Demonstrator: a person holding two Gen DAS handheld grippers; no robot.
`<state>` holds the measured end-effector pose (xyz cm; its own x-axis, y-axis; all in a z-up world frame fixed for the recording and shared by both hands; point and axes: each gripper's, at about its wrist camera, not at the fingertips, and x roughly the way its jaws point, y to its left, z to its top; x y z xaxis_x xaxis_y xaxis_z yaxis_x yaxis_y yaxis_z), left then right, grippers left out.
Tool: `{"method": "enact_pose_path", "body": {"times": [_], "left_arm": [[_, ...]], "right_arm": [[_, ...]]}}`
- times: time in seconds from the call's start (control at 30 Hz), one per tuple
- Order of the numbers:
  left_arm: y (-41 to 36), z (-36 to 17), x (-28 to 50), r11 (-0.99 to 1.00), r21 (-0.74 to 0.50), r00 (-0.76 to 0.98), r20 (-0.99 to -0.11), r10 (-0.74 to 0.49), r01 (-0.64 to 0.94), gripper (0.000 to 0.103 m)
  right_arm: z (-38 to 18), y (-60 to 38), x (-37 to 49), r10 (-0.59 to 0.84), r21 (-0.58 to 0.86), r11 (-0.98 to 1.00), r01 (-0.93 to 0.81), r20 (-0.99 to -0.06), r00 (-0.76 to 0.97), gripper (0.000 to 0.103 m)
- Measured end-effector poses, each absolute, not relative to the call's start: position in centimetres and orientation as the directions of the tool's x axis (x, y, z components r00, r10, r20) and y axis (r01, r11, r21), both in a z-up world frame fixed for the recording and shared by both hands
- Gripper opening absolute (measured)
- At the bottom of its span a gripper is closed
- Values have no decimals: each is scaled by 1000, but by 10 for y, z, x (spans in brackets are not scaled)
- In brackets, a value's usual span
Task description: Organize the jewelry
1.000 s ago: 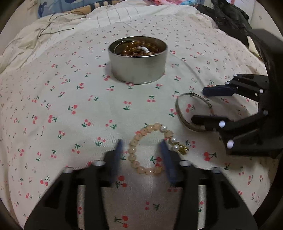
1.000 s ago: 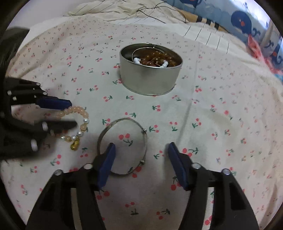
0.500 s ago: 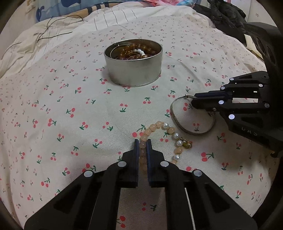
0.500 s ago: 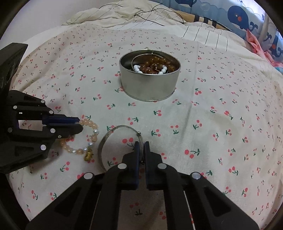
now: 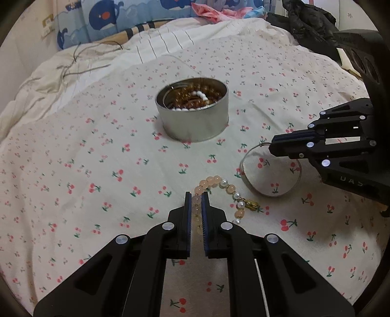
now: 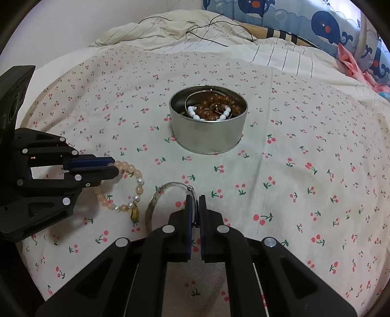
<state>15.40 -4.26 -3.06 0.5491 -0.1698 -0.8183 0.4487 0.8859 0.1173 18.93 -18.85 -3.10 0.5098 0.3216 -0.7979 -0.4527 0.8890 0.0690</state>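
Note:
A peach bead bracelet (image 5: 214, 182) (image 6: 132, 170) with pearls and a gold charm hangs a little above the cherry-print sheet (image 5: 97, 170). My left gripper (image 5: 196, 195) (image 6: 114, 165) is shut on its beads. To the right of it is a thin silver bangle (image 5: 246, 178) (image 6: 152, 207), tilted up at one side, with my right gripper (image 6: 195, 198) (image 5: 271, 143) shut on its rim. Beyond both stands a round metal tin (image 5: 195, 122) (image 6: 208, 136) holding brown beads, a white bead bracelet and another bangle.
The sheet (image 6: 292, 170) covers a bed. Rumpled cream bedding with thin dark cords (image 5: 73, 61) lies at the back. A blue whale-print cushion (image 6: 316, 22) lines the far edge. Dark clothing (image 5: 309, 22) is heaped at the far right in the left wrist view.
Both grippers went from open to shut, the left on the bead bracelet and the right on the bangle. Both have since risen a little, lifting the jewelry partly off the sheet.

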Motion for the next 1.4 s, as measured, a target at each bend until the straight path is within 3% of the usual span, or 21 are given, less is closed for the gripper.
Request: {"method": "enact_pose_path", "body": {"times": [0.73,1.17,1.4], "left_arm": [[-39,40,180,902,103,669,-706,-231,420,7],[-55,59,227,882,-81,622,-679,-389,464,7],[-70,42,262,864,-194,565,-686,-458,465,7]], "right_arm": [[16,-226,190,424,208,895,-394,-668,611,5],[36,-249,206,492,336,871,-360,-562,665,5],[36,-258,210,486,358,872,-334,-555,675,5]]}}
